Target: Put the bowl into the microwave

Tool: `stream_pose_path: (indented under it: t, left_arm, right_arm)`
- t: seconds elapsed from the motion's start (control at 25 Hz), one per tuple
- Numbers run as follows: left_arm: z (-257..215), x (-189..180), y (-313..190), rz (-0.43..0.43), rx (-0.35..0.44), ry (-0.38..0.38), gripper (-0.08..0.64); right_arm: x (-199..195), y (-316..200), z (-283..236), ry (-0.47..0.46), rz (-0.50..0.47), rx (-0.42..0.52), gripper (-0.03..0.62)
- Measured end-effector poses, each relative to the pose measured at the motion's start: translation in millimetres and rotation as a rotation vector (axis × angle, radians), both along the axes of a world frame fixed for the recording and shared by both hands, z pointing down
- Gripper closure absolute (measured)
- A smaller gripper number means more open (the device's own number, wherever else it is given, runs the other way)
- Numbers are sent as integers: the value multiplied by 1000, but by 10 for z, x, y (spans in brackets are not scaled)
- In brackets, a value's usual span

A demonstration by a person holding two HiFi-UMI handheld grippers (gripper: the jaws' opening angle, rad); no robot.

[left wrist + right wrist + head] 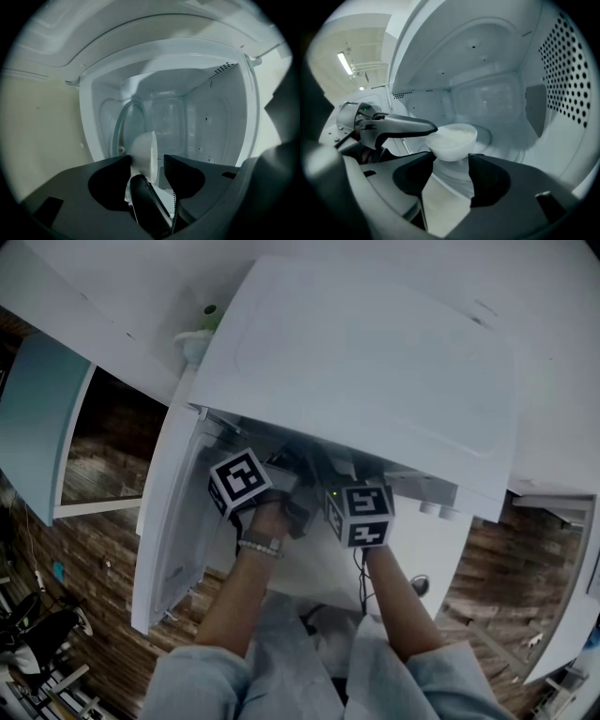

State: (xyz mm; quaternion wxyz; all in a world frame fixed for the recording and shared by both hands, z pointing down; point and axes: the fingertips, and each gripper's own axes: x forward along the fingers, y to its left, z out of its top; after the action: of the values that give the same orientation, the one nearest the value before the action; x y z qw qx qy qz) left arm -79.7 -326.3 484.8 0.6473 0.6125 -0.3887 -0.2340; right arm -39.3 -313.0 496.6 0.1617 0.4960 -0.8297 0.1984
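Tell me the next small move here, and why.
Probably draw the right gripper straight back out: its jaws stand open, not pressing the bowl, which is already inside the microwave with the left gripper at its rim.

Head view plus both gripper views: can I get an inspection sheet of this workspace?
Surface: microwave cavity floor with glass turntable; door open.
Job's things: white bowl inside the cavity, level, above the turntable; its base is hidden.
Clutter: small green-and-white item by the microwave's far corner.
Grippers: left hand-held gripper has the bowl between its jaws, grip uncertain; right hand-held gripper open, pads off the bowl.
Cables: one dark cable below the right hand-held gripper.
Surroundings: wood-plank floor.
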Motion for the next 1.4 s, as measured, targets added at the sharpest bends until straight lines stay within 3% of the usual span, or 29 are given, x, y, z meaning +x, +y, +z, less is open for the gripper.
stream_pose_path:
  t: [0.48,0.64,0.76,0.92,1.16,1.4]
  left_arm:
    - [-38,-103,247,-12,28,17,352]
    - [-92,-123,360,-3,59,12,433]
    - [-166,-170,421,-1,118,-66,486]
    - [-265,-207,513,19,182,-189,566]
    - [-526,-178,677,67,293,-331,563]
    - [-914,-113,889,120,441,-437,561]
  right_arm:
    - [26,63,-27,-13,-3,-7,348]
    - [84,169,-81,-16,-4,2,354]
    - [124,265,-175,-22,-3,18,376]
    - [166,414,-340,-15,-16,53,457]
    - [202,640,-555,2,-43,92,585]
    - [205,896,-886,-56,-84,150,589]
